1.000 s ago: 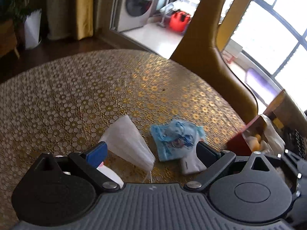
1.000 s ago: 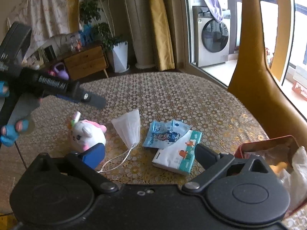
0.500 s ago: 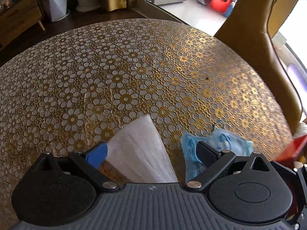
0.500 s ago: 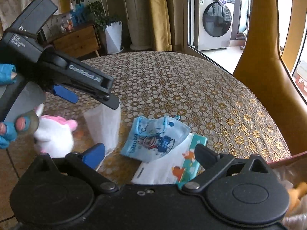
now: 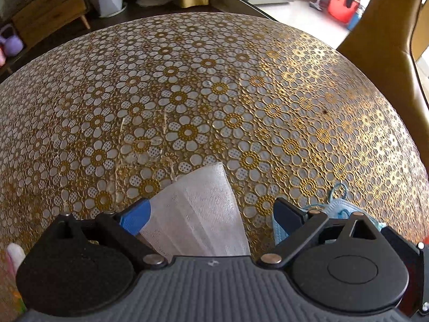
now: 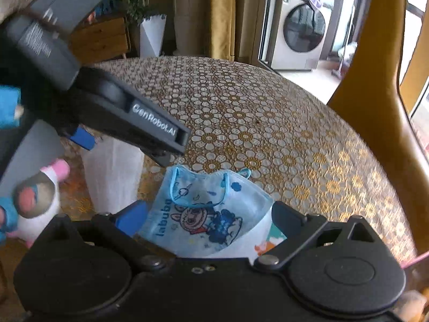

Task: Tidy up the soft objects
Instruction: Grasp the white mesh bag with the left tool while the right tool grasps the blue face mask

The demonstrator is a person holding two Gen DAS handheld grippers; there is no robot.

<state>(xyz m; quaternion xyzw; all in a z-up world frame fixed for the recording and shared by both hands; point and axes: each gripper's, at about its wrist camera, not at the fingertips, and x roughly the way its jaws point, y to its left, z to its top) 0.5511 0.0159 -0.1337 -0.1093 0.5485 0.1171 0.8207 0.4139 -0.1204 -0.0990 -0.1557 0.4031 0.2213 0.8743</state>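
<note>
A white folded face mask lies on the gold flower-patterned table, between the open fingers of my left gripper. In the right wrist view the same white mask sits under the left gripper. A blue cartoon-print mask lies between the open fingers of my right gripper, on top of a white and teal tissue pack. The blue mask's edge shows in the left wrist view. A white and pink plush toy stands left of the white mask.
A tan chair back stands at the table's right edge. A wooden cabinet, a white planter and a washing machine are in the room beyond the table.
Both grippers have moved forward and down. The white mask now lies deeper between the left fingers, and the blue mask between the right fingers. Both stay open.
</note>
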